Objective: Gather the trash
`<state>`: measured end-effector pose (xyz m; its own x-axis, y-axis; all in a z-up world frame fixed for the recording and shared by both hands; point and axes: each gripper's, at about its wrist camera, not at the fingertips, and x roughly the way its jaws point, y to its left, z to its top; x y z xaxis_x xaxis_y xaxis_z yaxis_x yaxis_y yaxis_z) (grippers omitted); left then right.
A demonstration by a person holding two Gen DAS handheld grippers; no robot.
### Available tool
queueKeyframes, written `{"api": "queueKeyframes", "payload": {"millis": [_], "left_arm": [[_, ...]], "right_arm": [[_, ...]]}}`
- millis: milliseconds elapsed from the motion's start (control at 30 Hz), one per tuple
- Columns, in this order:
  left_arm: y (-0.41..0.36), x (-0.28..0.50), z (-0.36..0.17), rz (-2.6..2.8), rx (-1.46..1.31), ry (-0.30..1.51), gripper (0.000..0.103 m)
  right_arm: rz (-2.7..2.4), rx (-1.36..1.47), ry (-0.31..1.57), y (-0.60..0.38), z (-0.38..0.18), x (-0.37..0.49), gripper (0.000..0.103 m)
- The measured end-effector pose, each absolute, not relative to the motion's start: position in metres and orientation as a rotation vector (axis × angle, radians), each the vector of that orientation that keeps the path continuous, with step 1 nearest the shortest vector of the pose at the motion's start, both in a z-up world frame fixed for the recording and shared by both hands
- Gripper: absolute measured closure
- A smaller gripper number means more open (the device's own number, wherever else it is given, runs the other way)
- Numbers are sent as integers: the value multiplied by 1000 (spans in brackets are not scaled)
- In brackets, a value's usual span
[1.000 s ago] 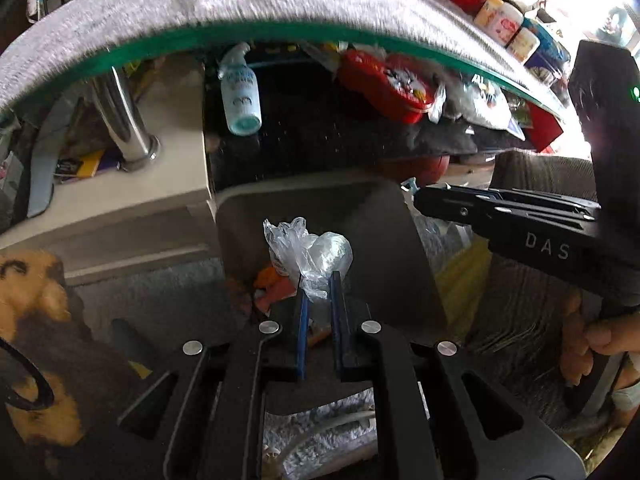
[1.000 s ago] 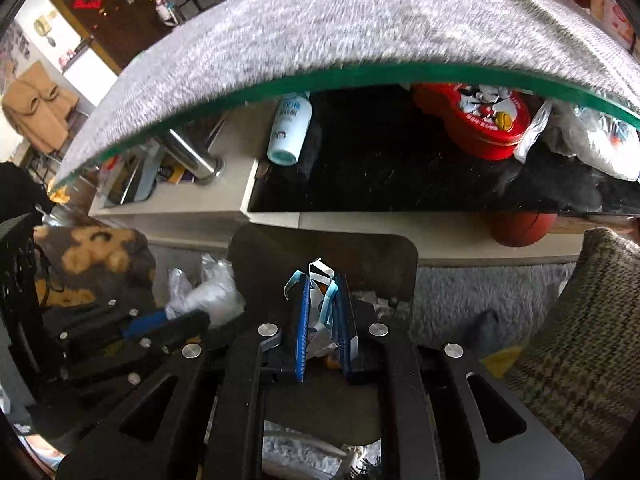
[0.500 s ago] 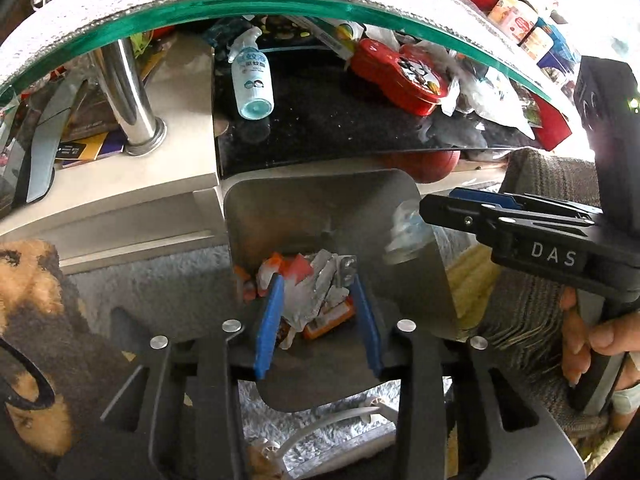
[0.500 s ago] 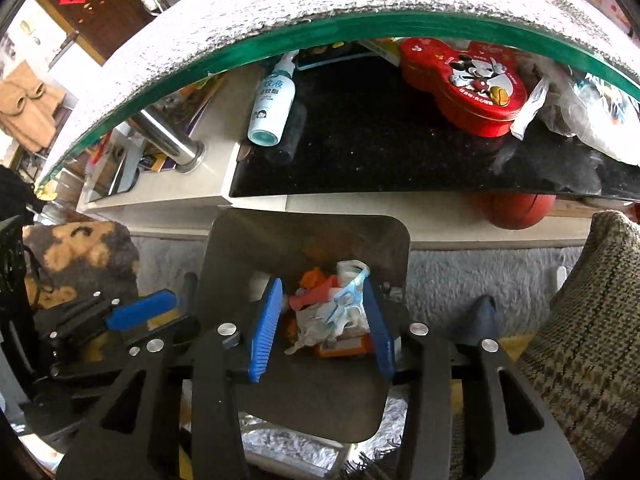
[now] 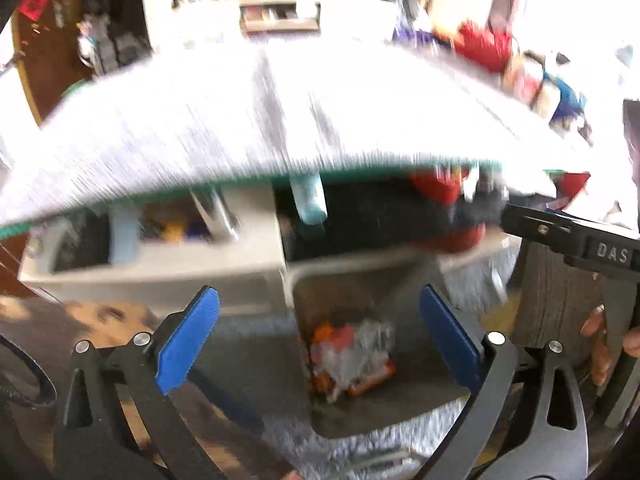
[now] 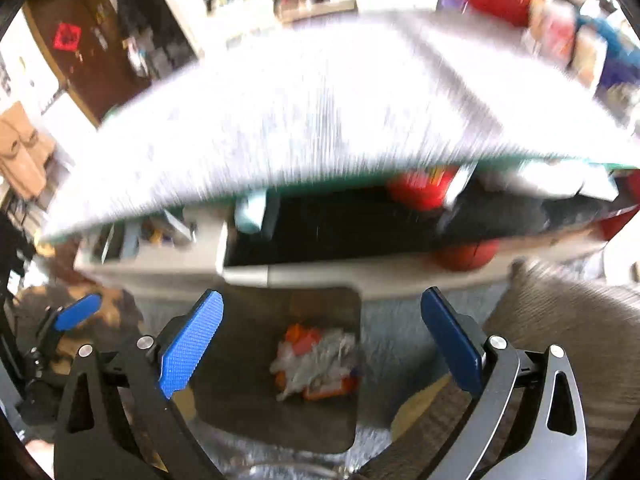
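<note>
Left tongs [image 5: 320, 344]: spread wide, the 2 blue pads far apart with nothing between them; the jaws have just been opening.
Right tongs [image 6: 322, 346]: also spread wide and holding nothing; these jaws have just been opening too.
Trash [image 5: 348, 356]: a loose heap of clear crumpled plastic and orange and red wrappers, lying at the bottom of the bin, below and ahead of the left tongs, touching neither pad.
Trash from the right view [image 6: 316, 364]: the same heap, seen between and beyond the 2 right pads, clear of both.
Bin [image 5: 360, 280]: grey, square-mouthed, standing on a pale rug directly under both pairs of tongs.
Tabletop [image 5: 280, 120]: a glass slab with a green edge and a grey cover, arching across the view above and beyond the tongs; heavily blurred.
Under the tabletop: a pale blue bottle [image 5: 310, 200] and a red tin [image 5: 438, 190], both smeared by motion.
Person's hand [image 5: 612, 344]: at the right edge of the left view, gripping the handle of the right tongs.
Picture quality: both views are motion-blurred, so small details cannot be made out.
</note>
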<state>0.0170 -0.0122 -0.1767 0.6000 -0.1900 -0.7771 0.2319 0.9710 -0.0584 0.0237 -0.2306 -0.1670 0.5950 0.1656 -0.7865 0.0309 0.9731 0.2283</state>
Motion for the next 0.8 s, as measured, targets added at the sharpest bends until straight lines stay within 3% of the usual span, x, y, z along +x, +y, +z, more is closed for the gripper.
{"api": "queueKeyframes", "payload": {"millis": [333,600,800], "left_arm": [[9,-16,-55,-181,24,543,8],[20,-30,-5,-134,30,399,8],[23,-35,11,-110,45,354,8]], "right_arm": [[-51,75,604,-232,-60,-17,3],[-68,46,451,-231,-7,-40,3],[-64,36,415,-228,2,-48,3]]}}
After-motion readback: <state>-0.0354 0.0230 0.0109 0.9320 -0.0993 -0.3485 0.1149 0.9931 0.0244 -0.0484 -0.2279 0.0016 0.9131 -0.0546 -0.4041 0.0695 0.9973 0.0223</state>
